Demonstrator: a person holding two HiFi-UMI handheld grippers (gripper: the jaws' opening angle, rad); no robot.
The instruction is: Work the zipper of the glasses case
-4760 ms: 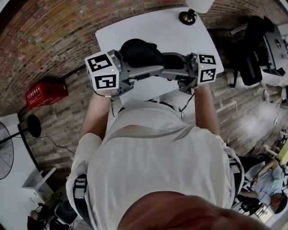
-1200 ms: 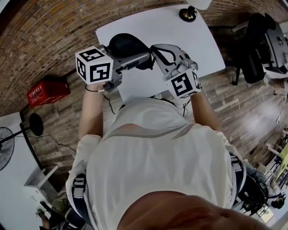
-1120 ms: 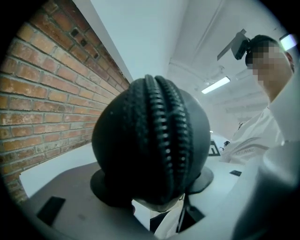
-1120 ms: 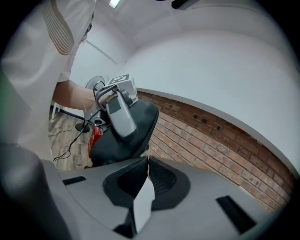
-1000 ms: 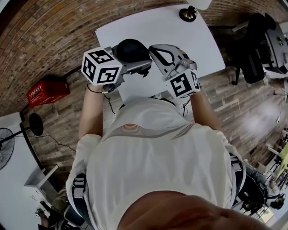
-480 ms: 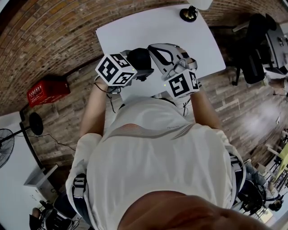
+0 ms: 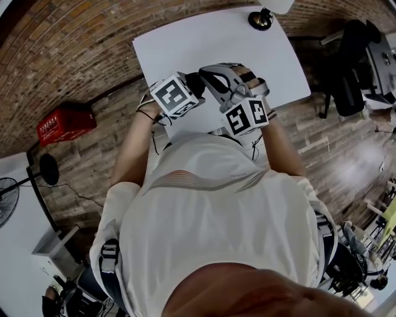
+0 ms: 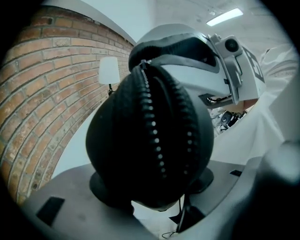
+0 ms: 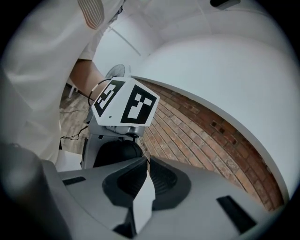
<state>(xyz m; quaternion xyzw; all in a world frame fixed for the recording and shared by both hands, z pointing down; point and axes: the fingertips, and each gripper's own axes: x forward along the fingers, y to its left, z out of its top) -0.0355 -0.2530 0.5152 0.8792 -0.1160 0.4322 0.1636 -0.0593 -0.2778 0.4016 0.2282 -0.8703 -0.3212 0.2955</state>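
Note:
The black glasses case point(image 8: 150, 140) fills the left gripper view, its zipper point(image 8: 151, 117) running up the middle. My left gripper point(image 8: 154, 190) is shut on the case's lower end, one pad on each side. My right gripper point(image 8: 139, 55) reaches in from the upper right. Its jaws are shut at the zipper's top end, on the pull. In the right gripper view its tips point(image 9: 144, 161) meet, with the case point(image 9: 117, 152) just behind them. In the head view both grippers point(image 7: 197, 85) point(image 7: 205, 73) crowd together at the table's near edge, and only a sliver of the case point(image 7: 195, 78) shows.
The white table point(image 7: 204, 37) carries a lamp base point(image 7: 260, 17) at its far corner. A brick wall lies to the left with a red crate point(image 7: 59, 127) on the wood floor. A black office chair point(image 7: 346, 68) stands to the right.
My left gripper has sunk and swung right with the case, tipping downward, and now sits tight against the right gripper. The right gripper has rolled a little and shifted slightly.

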